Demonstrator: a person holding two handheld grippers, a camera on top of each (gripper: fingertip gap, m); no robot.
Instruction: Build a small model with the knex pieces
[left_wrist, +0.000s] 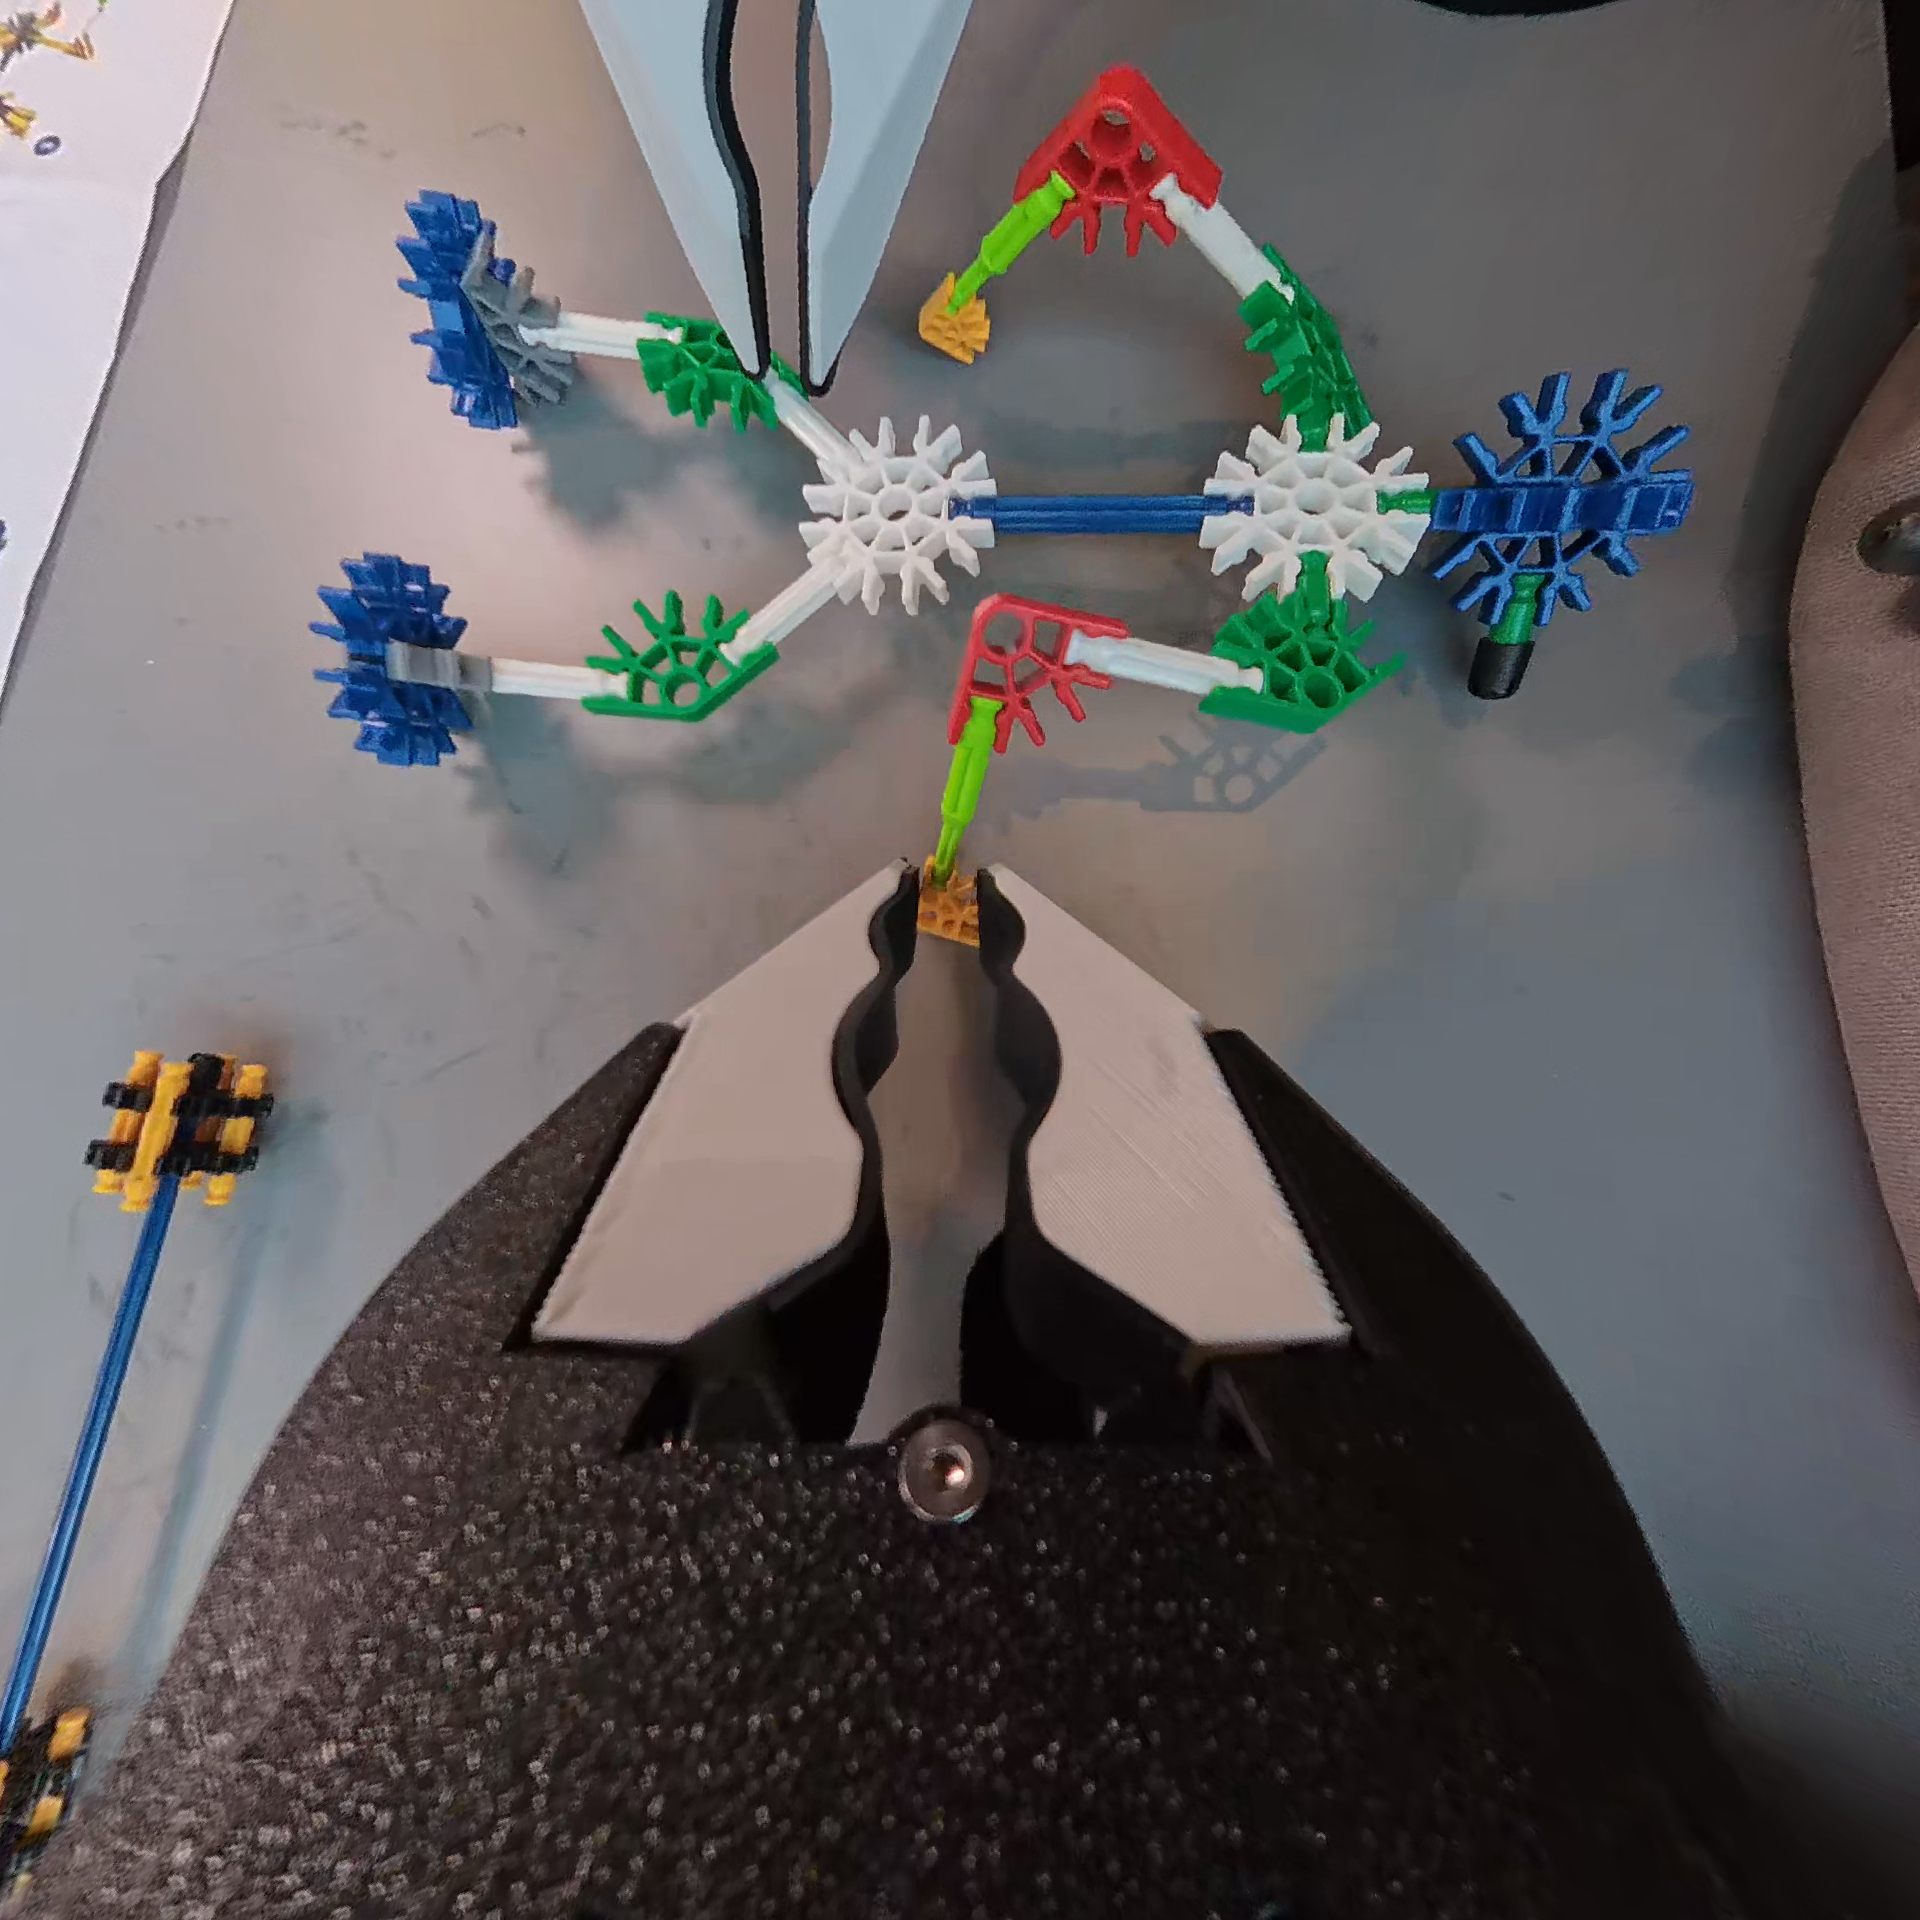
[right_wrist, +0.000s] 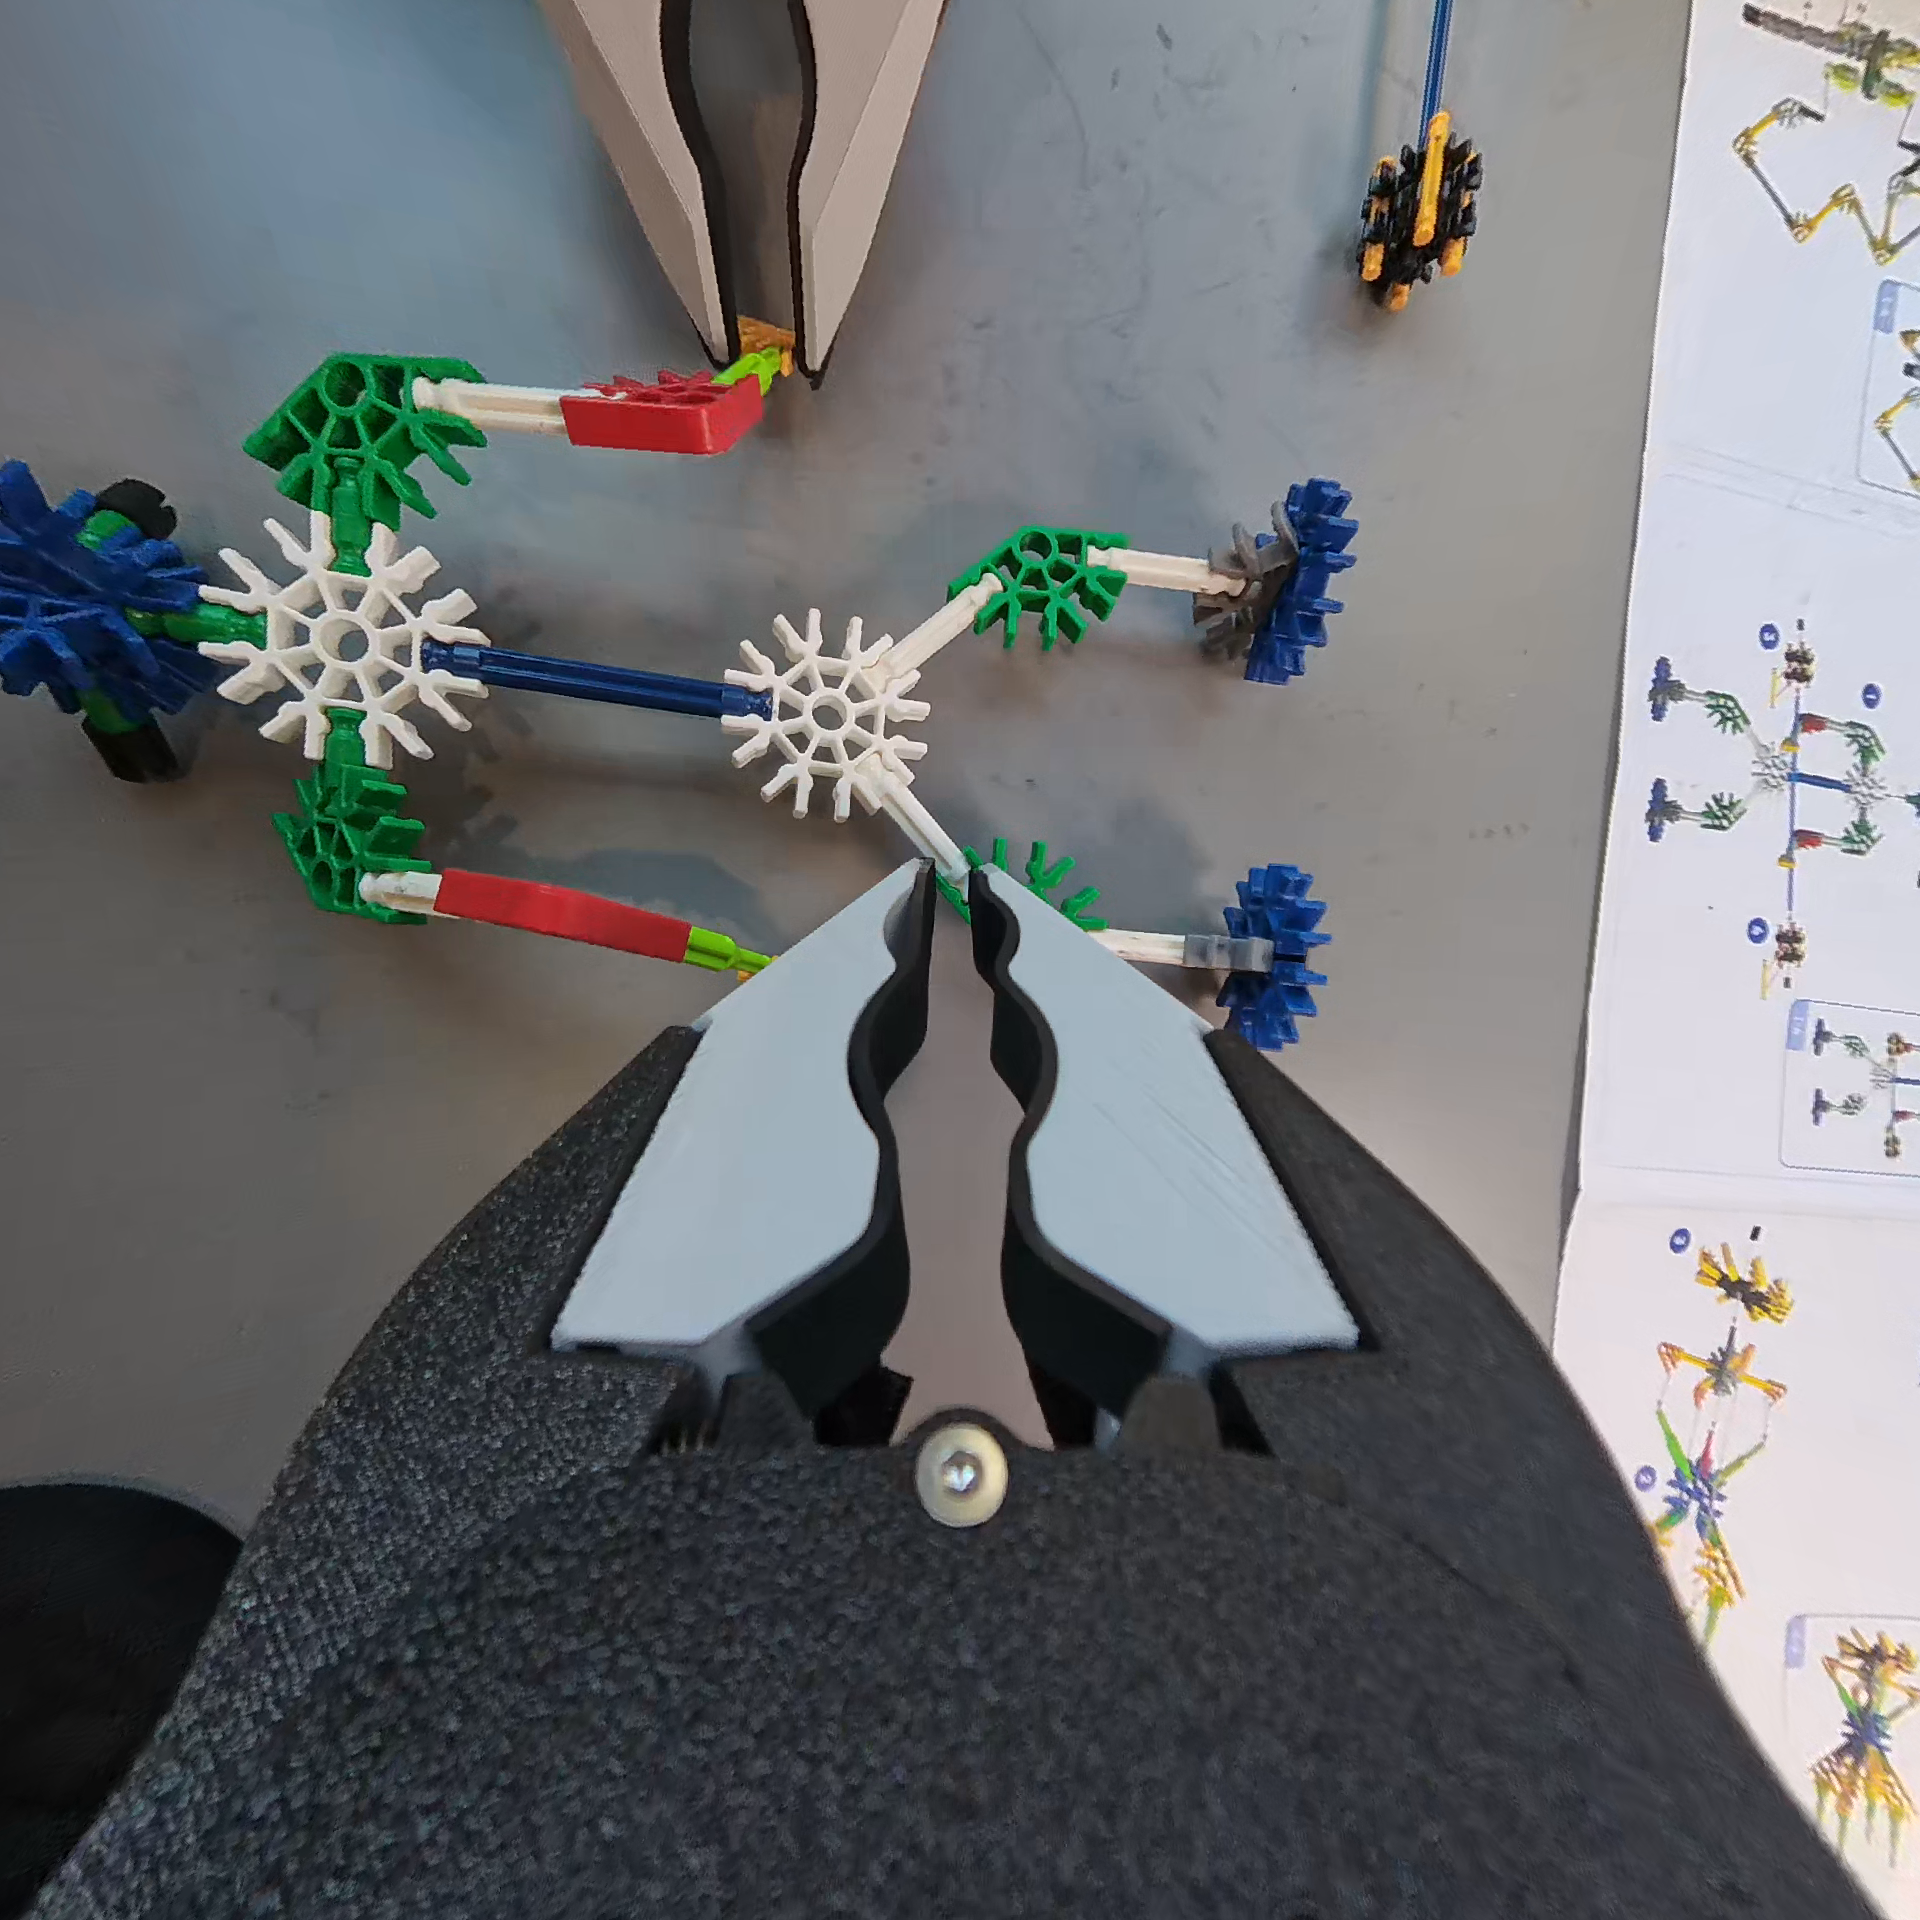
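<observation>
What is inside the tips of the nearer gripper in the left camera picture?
A small orange connector, pinched by the left gripper, with a light green rod plugged in. Its underside is hidden.

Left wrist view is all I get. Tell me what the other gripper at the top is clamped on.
Observer: The right gripper has its fingers closed on the white rod coming off the white hub, right where it meets the green connector.
Operator: Report what lies beyond the blue wheels.
Observer: A printed instruction sheet lies flat beside them, showing build diagrams, one shaped like this model.
</observation>
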